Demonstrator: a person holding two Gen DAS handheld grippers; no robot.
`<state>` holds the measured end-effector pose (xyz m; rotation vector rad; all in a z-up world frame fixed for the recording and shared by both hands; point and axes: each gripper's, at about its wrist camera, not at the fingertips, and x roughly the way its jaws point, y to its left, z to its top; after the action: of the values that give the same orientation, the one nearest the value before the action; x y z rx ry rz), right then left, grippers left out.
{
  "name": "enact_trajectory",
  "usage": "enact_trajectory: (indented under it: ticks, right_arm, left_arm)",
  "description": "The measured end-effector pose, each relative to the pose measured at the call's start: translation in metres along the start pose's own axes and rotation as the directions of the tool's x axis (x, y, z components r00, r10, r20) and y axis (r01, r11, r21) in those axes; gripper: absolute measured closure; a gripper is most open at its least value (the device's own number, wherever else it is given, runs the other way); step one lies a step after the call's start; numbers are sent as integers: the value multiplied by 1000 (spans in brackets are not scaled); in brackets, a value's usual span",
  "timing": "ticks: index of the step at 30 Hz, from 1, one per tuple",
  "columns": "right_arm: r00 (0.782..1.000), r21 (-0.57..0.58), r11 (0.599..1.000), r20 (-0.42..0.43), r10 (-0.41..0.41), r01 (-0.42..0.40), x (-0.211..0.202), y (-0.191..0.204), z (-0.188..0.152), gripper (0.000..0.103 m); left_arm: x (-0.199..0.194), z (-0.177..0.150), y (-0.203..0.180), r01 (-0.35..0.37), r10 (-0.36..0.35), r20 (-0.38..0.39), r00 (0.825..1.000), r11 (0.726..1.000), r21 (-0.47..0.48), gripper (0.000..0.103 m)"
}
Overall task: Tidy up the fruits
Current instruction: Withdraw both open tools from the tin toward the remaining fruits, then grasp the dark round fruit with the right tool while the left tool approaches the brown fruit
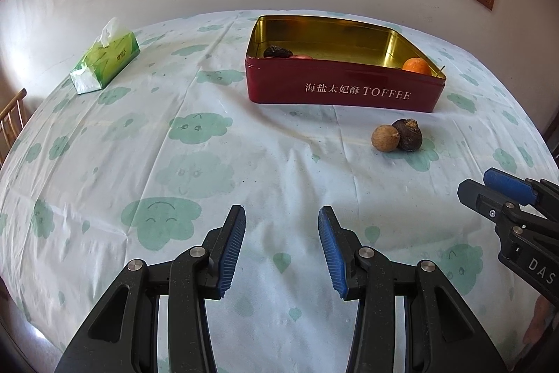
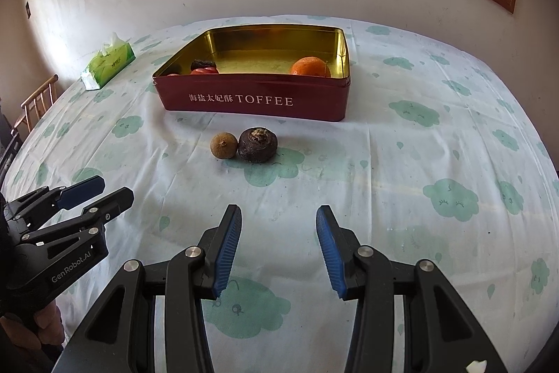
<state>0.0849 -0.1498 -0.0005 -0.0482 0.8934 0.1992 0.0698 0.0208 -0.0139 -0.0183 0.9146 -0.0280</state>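
Observation:
A red toffee tin (image 1: 344,90) (image 2: 256,100) with a gold inside stands open on the table. In it lie an orange (image 1: 416,66) (image 2: 310,66), a dark wrinkled fruit (image 1: 277,51) (image 2: 202,63) and a red fruit (image 1: 302,57) (image 2: 206,70). In front of the tin a small tan round fruit (image 1: 385,137) (image 2: 224,145) touches a dark brown water chestnut (image 1: 407,134) (image 2: 258,144). My left gripper (image 1: 281,245) (image 2: 96,189) is open and empty, well short of the fruits. My right gripper (image 2: 278,245) (image 1: 487,186) is open too, nothing between its fingers.
A green tissue box (image 1: 104,60) (image 2: 107,63) sits at the far left of the table. The tablecloth (image 1: 195,163) is white with green cloud prints. A wooden chair (image 2: 36,102) stands at the left edge. A wall and window lie behind.

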Motion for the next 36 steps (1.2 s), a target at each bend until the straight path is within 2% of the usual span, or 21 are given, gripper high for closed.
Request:
enact_trajectory:
  ticks: [26,36]
  right_arm:
    - [999,-59,998,-38,-16,14,50,6,23,61]
    - [1000,-94,996,-19,-10,8,62,19,36,60]
  left_arm:
    - [14,9,19,-15,15,-5,1000,1000,-24,58]
    - [18,10,23,-14,14,-11,1000,999,-34,58]
